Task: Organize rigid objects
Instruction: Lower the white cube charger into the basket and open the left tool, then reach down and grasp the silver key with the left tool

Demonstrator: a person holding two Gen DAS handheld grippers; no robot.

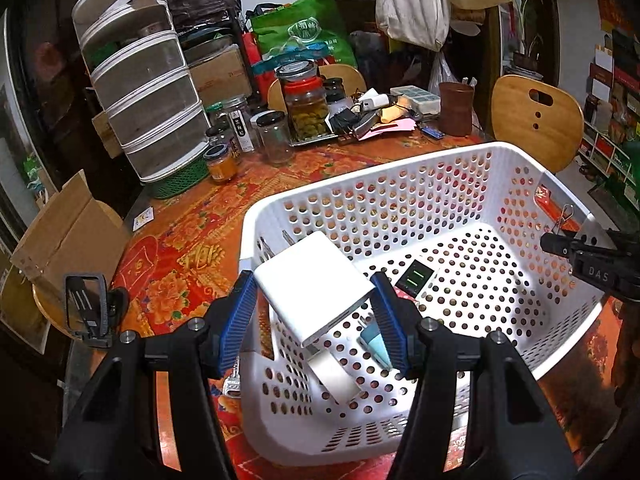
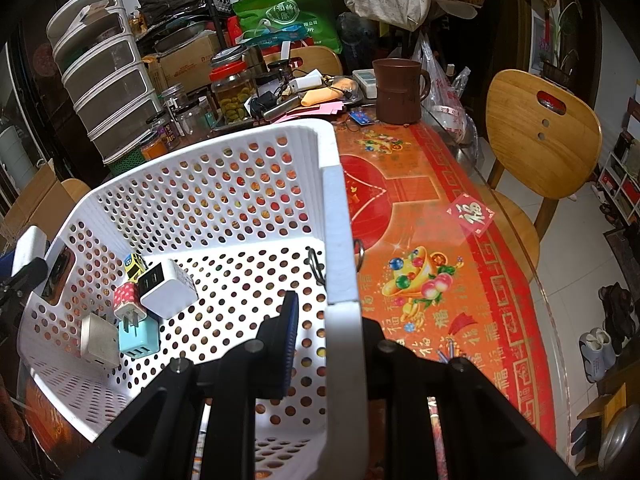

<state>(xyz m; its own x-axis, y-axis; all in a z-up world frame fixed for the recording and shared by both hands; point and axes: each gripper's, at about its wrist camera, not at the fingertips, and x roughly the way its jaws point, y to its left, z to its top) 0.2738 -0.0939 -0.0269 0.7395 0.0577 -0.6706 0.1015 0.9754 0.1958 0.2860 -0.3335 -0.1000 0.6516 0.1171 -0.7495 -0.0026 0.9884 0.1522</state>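
Note:
A white perforated basket [image 1: 400,160] sits on the red patterned table. My left gripper [image 1: 314,312] is shut on a white power bank [image 1: 312,284] and holds it tilted over the basket's left side. Below it lie a silver charger [image 1: 334,378], a light blue charger [image 1: 376,346] and a black-faced charger [image 1: 416,276]. My right gripper [image 2: 326,336] is shut on the basket's right wall [image 2: 340,240], one finger inside, one outside. In the right wrist view several chargers [image 2: 168,290] lie at the basket's left end, and the power bank [image 2: 28,246] shows at the far left.
Jars [image 1: 306,100], stacked mesh-front drawers [image 1: 148,92], a brown mug [image 2: 398,90] and small clutter crowd the table's far side. Wooden chairs [image 2: 540,136] stand to the right. A cardboard box [image 1: 68,236] sits on the left. A key [image 1: 232,384] lies beside the basket.

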